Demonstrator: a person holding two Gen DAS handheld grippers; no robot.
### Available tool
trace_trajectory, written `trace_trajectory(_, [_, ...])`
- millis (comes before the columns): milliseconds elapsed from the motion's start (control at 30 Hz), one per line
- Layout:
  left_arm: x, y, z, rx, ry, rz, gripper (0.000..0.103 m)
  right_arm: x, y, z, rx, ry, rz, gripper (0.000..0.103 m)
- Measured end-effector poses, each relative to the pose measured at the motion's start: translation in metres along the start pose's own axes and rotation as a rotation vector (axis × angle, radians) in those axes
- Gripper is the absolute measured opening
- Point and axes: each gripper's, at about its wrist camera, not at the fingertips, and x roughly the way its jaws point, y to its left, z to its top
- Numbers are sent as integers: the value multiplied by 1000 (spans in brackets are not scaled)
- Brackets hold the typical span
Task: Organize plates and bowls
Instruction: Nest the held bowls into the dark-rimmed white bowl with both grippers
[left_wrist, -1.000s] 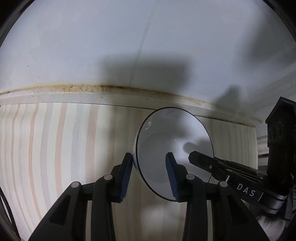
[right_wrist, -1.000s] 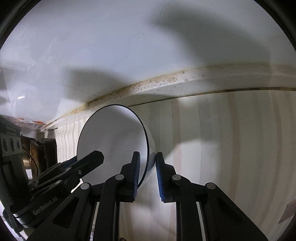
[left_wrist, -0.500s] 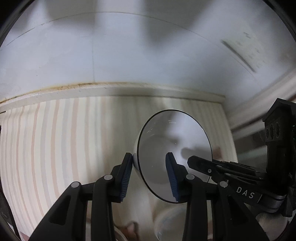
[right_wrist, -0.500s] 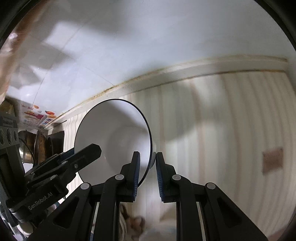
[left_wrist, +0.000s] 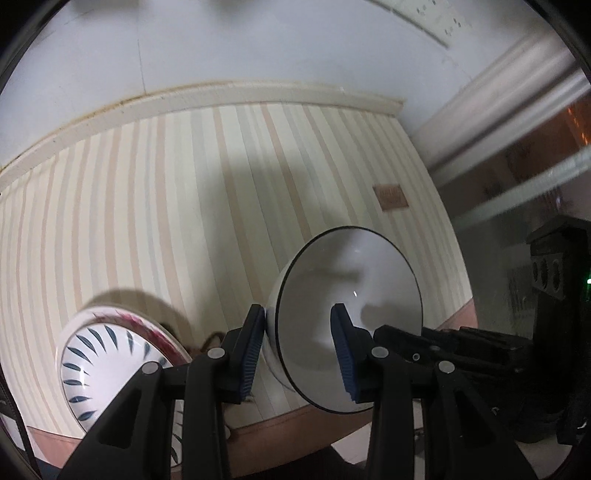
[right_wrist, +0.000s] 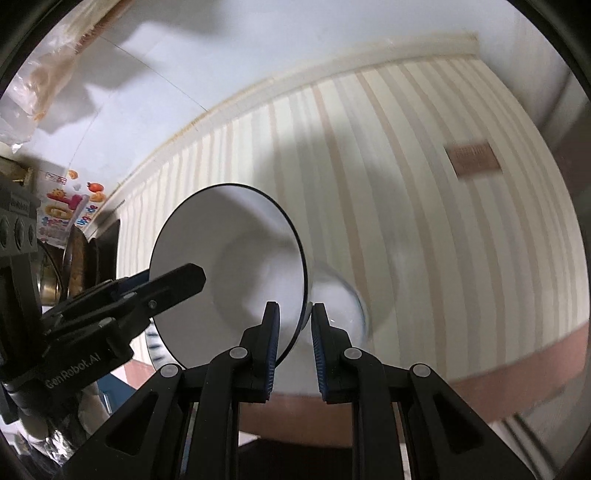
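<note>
Both grippers were clenched on the same white bowl (left_wrist: 351, 317), a plain one with a thin dark rim, carried tipped on its side above the striped tablecloth (left_wrist: 166, 221). The left gripper (left_wrist: 298, 350) pinched the bowl's wall, one blue pad outside and the other inside the cavity. The right gripper (right_wrist: 294, 341) nipped the opposite rim of the white bowl (right_wrist: 236, 269), which spread out to the left of its jaws, with the other claw's fingers reaching in across the bowl's mouth from that side.

Below and to the left of the left gripper sat a patterned dish (left_wrist: 107, 354), white with dark leaf strokes and a red-marked edge; it seemed to have another piece beneath it, though that could not be made out for certain. It rested on the cloth near the table's front edge.

Judged from this, the work was midway: one bowl was in the air and not yet set down, while the patterned dish appeared already placed. The likely remainder was to lower the white bowl onto or beside that dish and release it. Any further crockery was out of view.
</note>
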Motion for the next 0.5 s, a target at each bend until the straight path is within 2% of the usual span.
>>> trace_trajectory(267, [26,-6,-19,26,44,37,33,28,-29,-34,65,34,9,19])
trace_trajectory(500, [41,-6,-26,35,70,55,33,37,-33,-36,58,32,-21,19])
